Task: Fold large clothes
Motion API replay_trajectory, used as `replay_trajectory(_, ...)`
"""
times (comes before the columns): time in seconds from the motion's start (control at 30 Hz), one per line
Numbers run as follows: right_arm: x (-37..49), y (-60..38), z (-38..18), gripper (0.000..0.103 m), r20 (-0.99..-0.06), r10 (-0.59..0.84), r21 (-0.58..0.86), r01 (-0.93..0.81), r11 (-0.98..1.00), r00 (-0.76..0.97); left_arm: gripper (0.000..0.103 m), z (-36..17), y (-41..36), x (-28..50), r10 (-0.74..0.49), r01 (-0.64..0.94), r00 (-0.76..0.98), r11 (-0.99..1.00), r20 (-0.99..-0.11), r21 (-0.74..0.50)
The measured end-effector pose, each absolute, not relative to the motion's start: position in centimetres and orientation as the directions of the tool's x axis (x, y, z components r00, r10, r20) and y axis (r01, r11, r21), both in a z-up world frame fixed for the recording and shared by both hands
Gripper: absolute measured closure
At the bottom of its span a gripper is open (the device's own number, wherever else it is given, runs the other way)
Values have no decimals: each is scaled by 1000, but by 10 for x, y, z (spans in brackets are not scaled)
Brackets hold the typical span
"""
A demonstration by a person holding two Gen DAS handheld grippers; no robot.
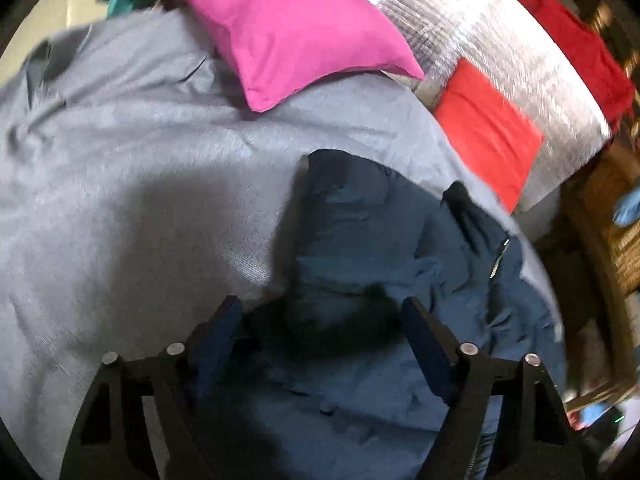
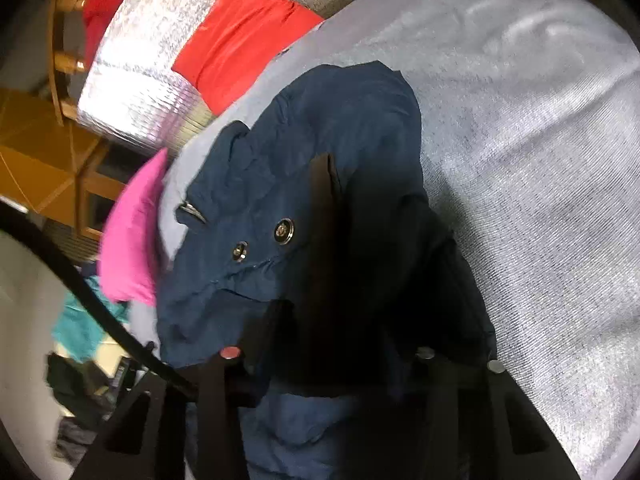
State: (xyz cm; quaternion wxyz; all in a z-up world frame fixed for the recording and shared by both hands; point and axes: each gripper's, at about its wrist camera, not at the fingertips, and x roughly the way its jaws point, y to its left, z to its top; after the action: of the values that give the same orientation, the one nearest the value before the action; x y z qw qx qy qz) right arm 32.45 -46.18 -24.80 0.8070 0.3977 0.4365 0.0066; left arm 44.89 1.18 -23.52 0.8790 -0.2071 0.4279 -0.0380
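Note:
A navy jacket (image 1: 380,240) with snap buttons and a zip lies crumpled on a bed covered by a grey sheet (image 1: 140,160). My left gripper (image 1: 320,320) hovers just over the jacket's near part. Its jaws stand wide open and the blue pads (image 1: 424,336) are clear of the cloth. In the right wrist view the jacket (image 2: 340,120) bunches up over my right gripper (image 2: 340,340). Those jaws are narrow, and dark folds of cloth caught between them hide the fingertips.
A pink pillow (image 1: 288,28), a red pillow (image 1: 488,140) and a silver foil mat (image 1: 480,32) lie at the bed's far side. Teal cloth (image 2: 80,328) is on the floor past the edge. Wooden furniture (image 2: 36,168) stands beside the bed. A black cable (image 2: 80,280) crosses the right wrist view.

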Motion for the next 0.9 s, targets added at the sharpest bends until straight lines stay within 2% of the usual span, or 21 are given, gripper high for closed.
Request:
replay_trajectory(0.07, 324, -455, -240, 83, -714, 300, 600, 331, 729, 632, 25, -236, 5, 447, -215, -103, 631, 929, -745, -355)
replay_trajectory(0.13, 321, -454, -228, 87, -689, 260, 589, 314, 744, 676, 25, -234, 2, 447, -205, -94, 631, 937, -748, -336)
replay_trajectory(0.3, 315, -449, -194, 89, -601, 102, 506, 278, 816, 793, 25, -223, -3, 441, -223, -35, 657, 945, -721, -324)
replay_trajectory(0.37, 324, -448, -199, 89, -620, 79, 470, 289, 834, 780, 25, -226, -6, 444, -191, -41, 645, 958, -740, -283)
replay_trajectory(0.43, 339, -450, -219, 89, -685, 92, 447, 316, 837, 723, 24, -233, -4, 447, -168, -57, 621, 964, -766, -258)
replay_trajectory(0.53, 343, -461, -223, 83, -699, 166, 508, 320, 800, 696, 23, -241, 7, 450, -200, -71, 591, 952, -781, -298)
replay_trajectory(0.57, 340, -466, -219, 77, -692, 179, 525, 318, 789, 699, 23, -240, 11, 450, -205, -78, 595, 948, -777, -310)
replay_trajectory(0.67, 331, -487, -211, 71, -627, 260, 627, 277, 728, 734, 23, -235, 19, 449, -199, -88, 616, 944, -762, -317)
replay_trajectory(0.8, 338, -499, -223, 70, -609, 336, 695, 280, 662, 719, 23, -238, 30, 453, -230, -113, 616, 921, -754, -374)
replay_trajectory(0.83, 339, -500, -224, 63, -596, 360, 716, 273, 642, 718, 23, -237, 31, 452, -237, -115, 614, 917, -753, -382)
replay_trajectory(0.87, 339, -500, -226, 44, -578, 396, 741, 256, 621, 713, 23, -238, 32, 453, -249, -115, 609, 912, -753, -394)
replay_trajectory(0.9, 343, -501, -229, 38, -556, 452, 771, 229, 594, 698, 23, -239, 33, 454, -259, -113, 603, 909, -755, -402)
